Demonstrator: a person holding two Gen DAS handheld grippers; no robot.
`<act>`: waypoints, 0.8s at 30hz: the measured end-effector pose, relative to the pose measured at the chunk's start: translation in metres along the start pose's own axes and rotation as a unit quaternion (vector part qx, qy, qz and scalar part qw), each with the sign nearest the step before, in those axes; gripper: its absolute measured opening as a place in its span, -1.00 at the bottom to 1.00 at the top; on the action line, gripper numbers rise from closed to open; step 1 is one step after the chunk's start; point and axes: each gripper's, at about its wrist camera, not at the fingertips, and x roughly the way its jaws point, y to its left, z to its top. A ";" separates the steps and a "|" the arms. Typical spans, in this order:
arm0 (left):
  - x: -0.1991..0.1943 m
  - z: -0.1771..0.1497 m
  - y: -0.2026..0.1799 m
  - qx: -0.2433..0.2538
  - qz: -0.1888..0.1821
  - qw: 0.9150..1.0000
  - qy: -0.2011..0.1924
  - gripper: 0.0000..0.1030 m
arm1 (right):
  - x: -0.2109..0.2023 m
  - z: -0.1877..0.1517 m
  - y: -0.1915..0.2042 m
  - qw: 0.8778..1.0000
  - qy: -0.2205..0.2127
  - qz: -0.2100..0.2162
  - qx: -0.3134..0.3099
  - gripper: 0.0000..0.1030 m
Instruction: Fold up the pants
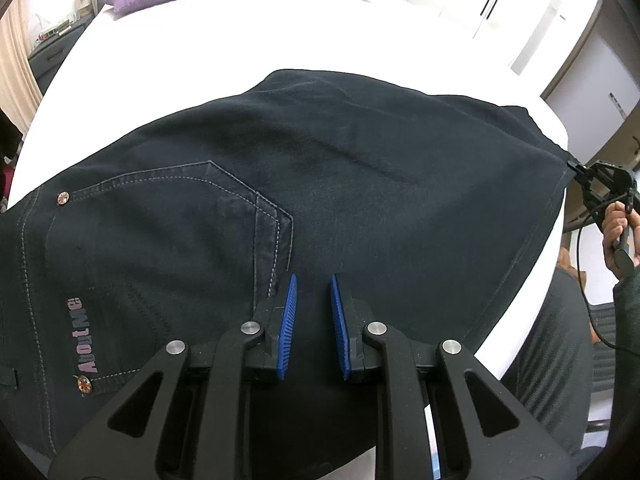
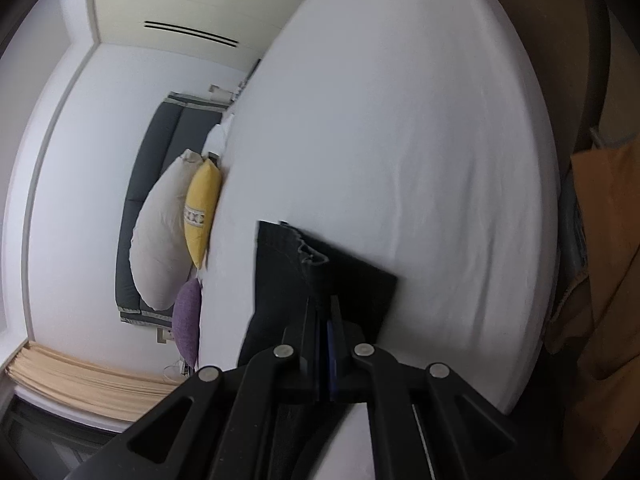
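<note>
Dark denim pants (image 1: 320, 184) lay halved lengthwise; right gripper (image 2: 325, 312) pinched hems at 3 o'clock, left gripper (image 1: 313, 300) spread; crosswise folds remained.

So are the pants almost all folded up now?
Not yet. The pants already lie spread on the white bed, with the pocket side up. The right tool is shut on the pants' leg end, at the bed's edge. The left tool hangs open above the middle. No finished fold shows, so all the folding is left.
</note>
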 end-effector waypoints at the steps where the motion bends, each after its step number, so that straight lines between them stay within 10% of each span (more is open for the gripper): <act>1: 0.001 0.000 0.000 0.000 0.000 1.000 -0.001 -0.67 | 0.003 0.001 -0.001 1.000 0.004 -0.004 0.002 -0.93; 14: -0.004 -0.004 0.006 0.025 -0.020 0.999 0.001 -0.67 | 0.022 -0.001 -0.037 0.999 0.030 -0.005 0.025 -0.98; 19: -0.004 -0.009 0.010 0.016 -0.037 0.999 -0.010 -0.67 | -0.028 -0.002 -0.019 0.993 -0.024 -0.113 0.003 -0.24; 24: -0.004 -0.010 0.010 0.016 -0.035 0.999 -0.014 -0.67 | -0.006 -0.029 0.071 0.990 0.065 0.003 -0.124 -0.25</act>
